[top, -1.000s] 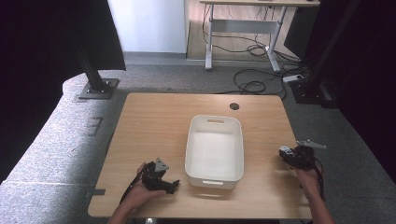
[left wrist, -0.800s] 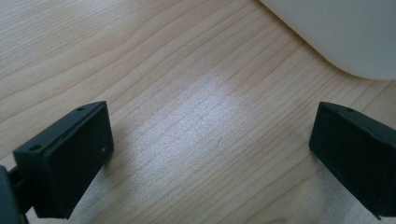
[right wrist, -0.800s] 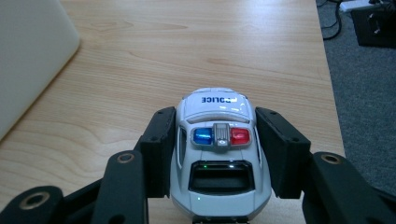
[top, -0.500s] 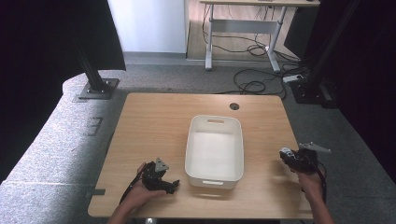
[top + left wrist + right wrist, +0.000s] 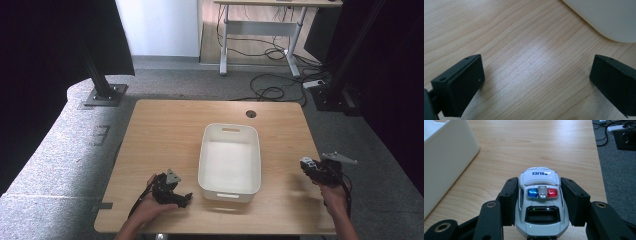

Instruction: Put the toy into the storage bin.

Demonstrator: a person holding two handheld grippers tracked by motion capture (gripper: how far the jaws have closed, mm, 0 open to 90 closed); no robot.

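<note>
While the left gripper (image 5: 172,192) rests on the table (image 5: 165,135) near the white bin's (image 5: 230,131) front left corner, high view shows the right gripper (image 5: 312,167) held right of the bin, over the table's right edge. Left gripper view: jaws wide apart, nothing between, bare wood, bin corner (image 5: 604,17) at top right. Right gripper view: jaws clamped on both sides of a toy police car (image 5: 541,205), bin wall (image 5: 446,157) to the left. Step looks like carrying the car; next move likely calls for swinging over the bin and releasing.
</note>
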